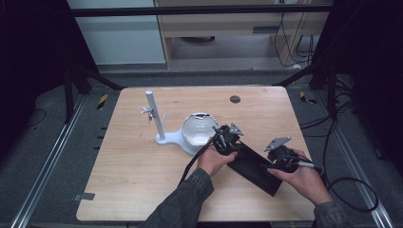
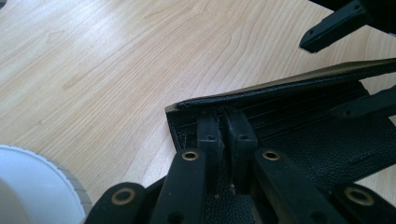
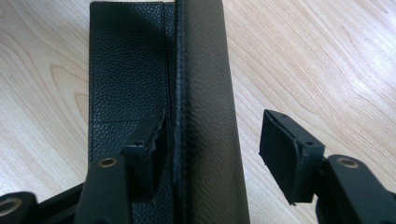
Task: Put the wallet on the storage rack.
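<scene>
Wallet (image 1: 254, 166), black leather, long, on the near right of the table (image 1: 142, 180), right of the white stand (image 1: 164, 137). Left gripper (image 2: 226, 123): fingers closed tight on the wallet's far end. Right gripper (image 3: 210, 140): fingers half open, astride the raised upper flap (not yet pinching it). Judgement: one end secured; grasping the flap and opening remain.
</scene>
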A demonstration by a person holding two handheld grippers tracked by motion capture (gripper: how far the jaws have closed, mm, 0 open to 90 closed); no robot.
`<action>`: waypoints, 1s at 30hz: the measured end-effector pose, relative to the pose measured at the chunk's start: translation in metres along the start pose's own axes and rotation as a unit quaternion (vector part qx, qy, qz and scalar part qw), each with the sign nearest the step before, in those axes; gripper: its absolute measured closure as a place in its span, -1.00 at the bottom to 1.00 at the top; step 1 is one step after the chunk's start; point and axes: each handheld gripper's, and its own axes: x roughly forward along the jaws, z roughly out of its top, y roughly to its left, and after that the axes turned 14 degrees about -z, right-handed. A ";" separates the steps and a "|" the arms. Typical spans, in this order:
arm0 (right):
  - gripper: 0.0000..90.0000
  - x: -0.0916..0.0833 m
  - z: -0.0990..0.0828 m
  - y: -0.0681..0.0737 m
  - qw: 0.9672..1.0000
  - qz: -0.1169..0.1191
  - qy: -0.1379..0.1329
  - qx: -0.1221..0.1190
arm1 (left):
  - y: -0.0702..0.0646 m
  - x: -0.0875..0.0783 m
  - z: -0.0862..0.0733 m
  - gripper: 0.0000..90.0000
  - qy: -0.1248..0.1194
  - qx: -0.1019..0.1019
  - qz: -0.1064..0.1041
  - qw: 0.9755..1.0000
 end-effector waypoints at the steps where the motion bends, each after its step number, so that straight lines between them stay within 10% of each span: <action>1: -0.04 0.001 0.001 0.000 1.000 0.000 0.001 -0.001 | 0.000 0.000 0.000 0.91 0.001 0.000 0.001 1.000; 21: 0.22 0.015 0.007 0.007 0.999 0.004 0.039 -0.021 | 0.000 0.000 0.000 0.90 0.002 -0.002 0.001 1.000; 30: 0.85 0.013 0.012 0.012 0.996 -0.040 0.039 -0.067 | -0.004 -0.010 0.000 0.68 -0.007 0.000 0.016 1.000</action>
